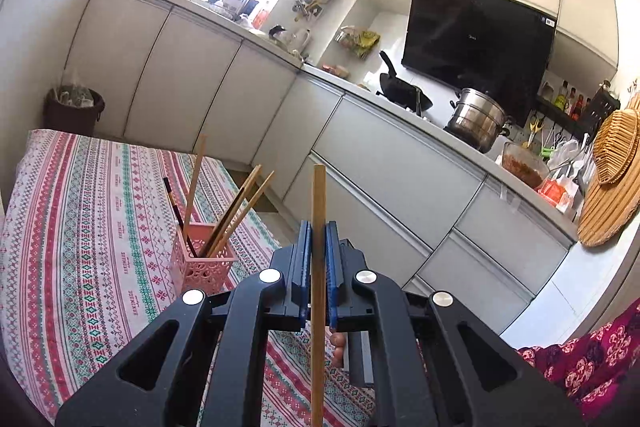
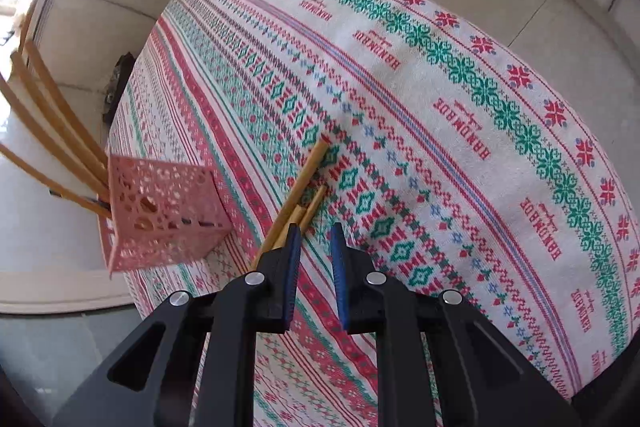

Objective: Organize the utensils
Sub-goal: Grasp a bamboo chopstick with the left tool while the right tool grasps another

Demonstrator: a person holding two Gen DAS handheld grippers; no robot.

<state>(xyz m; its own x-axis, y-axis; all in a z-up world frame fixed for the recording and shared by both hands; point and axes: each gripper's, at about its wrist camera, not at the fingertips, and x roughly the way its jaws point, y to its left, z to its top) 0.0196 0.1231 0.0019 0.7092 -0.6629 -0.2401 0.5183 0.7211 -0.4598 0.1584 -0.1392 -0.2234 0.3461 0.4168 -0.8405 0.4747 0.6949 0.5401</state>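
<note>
Now the step is dropping a chopstick into the pink holder, which stands on the patterned table at the left with several sticks already leaning in it. Moving right, the left tongs are pinching one bamboo chopstick upright between the blue pads, off to the holder's right. To do this well, I would carry it over the opening, keep it vertical, and lower the tip inside before letting go, so it misses the leaning sticks. Further right, the right tongs stand slightly spread above the cloth, with the loose chopsticks just beside their left pad, not between them.
</note>
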